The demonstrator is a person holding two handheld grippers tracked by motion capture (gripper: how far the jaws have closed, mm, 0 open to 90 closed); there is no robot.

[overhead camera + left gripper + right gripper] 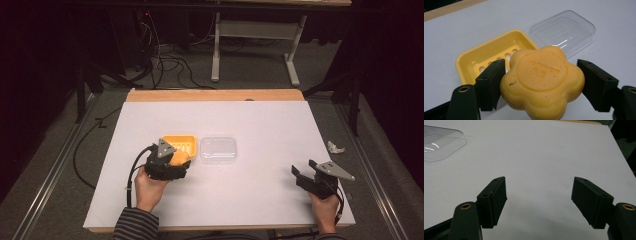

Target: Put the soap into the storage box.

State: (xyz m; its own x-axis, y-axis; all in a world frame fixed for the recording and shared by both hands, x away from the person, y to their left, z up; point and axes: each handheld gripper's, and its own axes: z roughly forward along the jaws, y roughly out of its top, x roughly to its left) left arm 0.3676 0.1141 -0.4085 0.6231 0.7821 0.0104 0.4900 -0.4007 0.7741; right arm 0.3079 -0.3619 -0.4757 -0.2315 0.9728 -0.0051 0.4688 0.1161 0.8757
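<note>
A yellow flower-shaped soap bar (541,80) sits between the jaws of my left gripper (541,75), and both jaws press its sides. In the high view this gripper (172,165) is left of the table's middle with the soap (179,158) in it. Just beyond lies an open yellow soap dish (474,62) with a slotted bottom, seen from above as the dish (181,143). A clear plastic lid (564,30) lies on the table touching the dish's right side. My right gripper (305,175) rests near the front right corner, open and empty (539,192).
The white table top (260,120) has a wooden strip (215,95) along its far edge. The clear lid (439,145) lies far to the left of my right gripper. A crumpled white scrap (335,147) lies on the floor to the right, with cables (170,60) and a table frame (255,30) behind.
</note>
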